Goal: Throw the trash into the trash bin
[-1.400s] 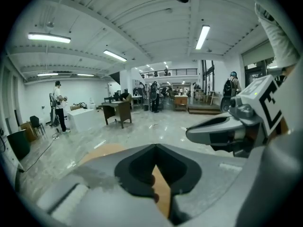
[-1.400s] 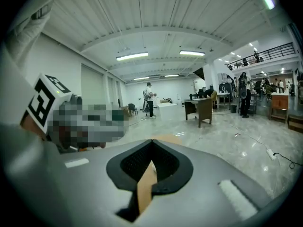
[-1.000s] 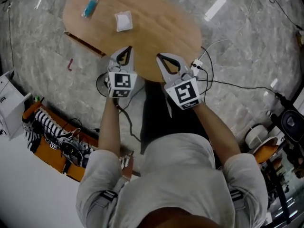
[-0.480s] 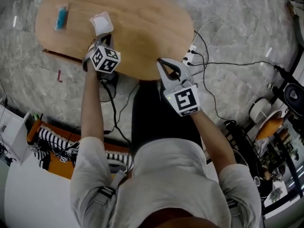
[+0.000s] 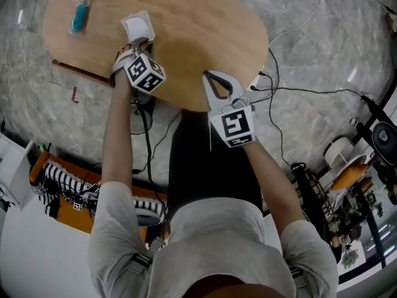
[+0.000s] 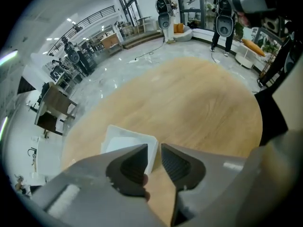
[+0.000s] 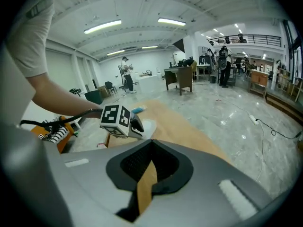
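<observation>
Left claw (image 5: pixel 138 42) at flat, squarish packet (image 5: pixel 138 26)

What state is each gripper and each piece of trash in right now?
Left gripper: jaws slightly apart, straddling the white packet's edge.
Right gripper: jaws together, empty.
White packet: lying on the table.
Blue packet: lying on the table, untouched.

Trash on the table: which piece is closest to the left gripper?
The white square packet, right at the left gripper's jaw tips. The blue wrapped piece lies well apart from it, farther left on the table.
</observation>
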Tool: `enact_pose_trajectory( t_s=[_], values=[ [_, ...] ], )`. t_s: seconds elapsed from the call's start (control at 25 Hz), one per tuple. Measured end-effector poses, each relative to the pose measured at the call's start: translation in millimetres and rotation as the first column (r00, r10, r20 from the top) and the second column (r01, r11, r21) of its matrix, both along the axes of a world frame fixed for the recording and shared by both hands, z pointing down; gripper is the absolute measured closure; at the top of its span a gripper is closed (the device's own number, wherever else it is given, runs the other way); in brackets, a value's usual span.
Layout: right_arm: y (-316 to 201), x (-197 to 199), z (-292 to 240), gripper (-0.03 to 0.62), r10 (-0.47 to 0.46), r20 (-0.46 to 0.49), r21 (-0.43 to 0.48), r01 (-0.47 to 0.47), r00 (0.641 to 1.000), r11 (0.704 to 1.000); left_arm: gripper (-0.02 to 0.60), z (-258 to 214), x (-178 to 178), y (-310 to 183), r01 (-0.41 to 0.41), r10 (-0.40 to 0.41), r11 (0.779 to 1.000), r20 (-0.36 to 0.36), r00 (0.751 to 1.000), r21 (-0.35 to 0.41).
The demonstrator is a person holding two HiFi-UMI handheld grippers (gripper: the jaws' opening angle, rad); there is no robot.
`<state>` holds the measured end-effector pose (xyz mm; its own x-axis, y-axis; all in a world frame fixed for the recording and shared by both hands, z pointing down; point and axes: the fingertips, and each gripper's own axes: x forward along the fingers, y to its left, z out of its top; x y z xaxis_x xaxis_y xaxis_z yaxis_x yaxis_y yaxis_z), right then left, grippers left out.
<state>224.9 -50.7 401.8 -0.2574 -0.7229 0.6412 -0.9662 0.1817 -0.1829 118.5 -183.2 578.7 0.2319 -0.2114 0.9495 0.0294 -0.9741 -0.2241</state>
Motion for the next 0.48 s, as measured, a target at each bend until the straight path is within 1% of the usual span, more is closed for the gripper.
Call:
enact_pose_trajectory(
  t_s=[0.04, 0.08, 0.2, 0.32, 0.36, 0.4, 0.48],
  values=[
    [-5.2, -2.9, 7.6, 0.586, -0.01, -0.006, -0.008, 0.01, 1.0, 1.0, 0.472, 5.1, -1.3, -0.2, -0.01, 0.01, 1.0, 0.013, 1.0, 0.003],
    [-10.1, -6.0, 13.3, 0.586, -0.02, -0.009, -0.008, 0.02, 1.0, 1.0, 0.466, 10.3, -3.2, 0.2, -0.024, 0.024, 1.0, 0.031, 0.999, 0.006],
    [-22.3, -15.0, 26.3, 0.586, -0.043, -0.014, -0.008, 0.043, 0.999, 0.999, 0.466, 22.9, -9.8, -0.5, -0.073, 0.069, 0.997, 0.086, 0.994, 0.04],
    [-35.3, -21.9, 40.5, 0.586, -0.054, -0.023, -0.018, 0.054, 0.998, 0.998, 0.468, 26.9, -8.2, -6.8, -0.108, 0.099, 0.99, 0.094, 0.991, 0.096],
    [-39.4, -23.8, 44.6, 0.586, -0.054, -0.021, -0.021, 0.054, 0.998, 0.998, 0.475, 27.1, -7.4, -8.3, -0.118, 0.108, 0.987, 0.093, 0.99, 0.113],
    [-42.9, -25.9, 48.5, 0.586, -0.053, -0.018, -0.024, 0.052, 0.998, 0.998, 0.522, 27.0, -7.2, -9.0, -0.128, 0.117, 0.983, 0.094, 0.989, 0.128],
    [-48.1, -30.1, 56.0, 0.586, -0.048, -0.012, -0.034, 0.048, 0.999, 0.998, 0.556, 27.5, -9.5, -6.6, -0.146, 0.132, 0.98, 0.105, 0.986, 0.137]
  ],
)
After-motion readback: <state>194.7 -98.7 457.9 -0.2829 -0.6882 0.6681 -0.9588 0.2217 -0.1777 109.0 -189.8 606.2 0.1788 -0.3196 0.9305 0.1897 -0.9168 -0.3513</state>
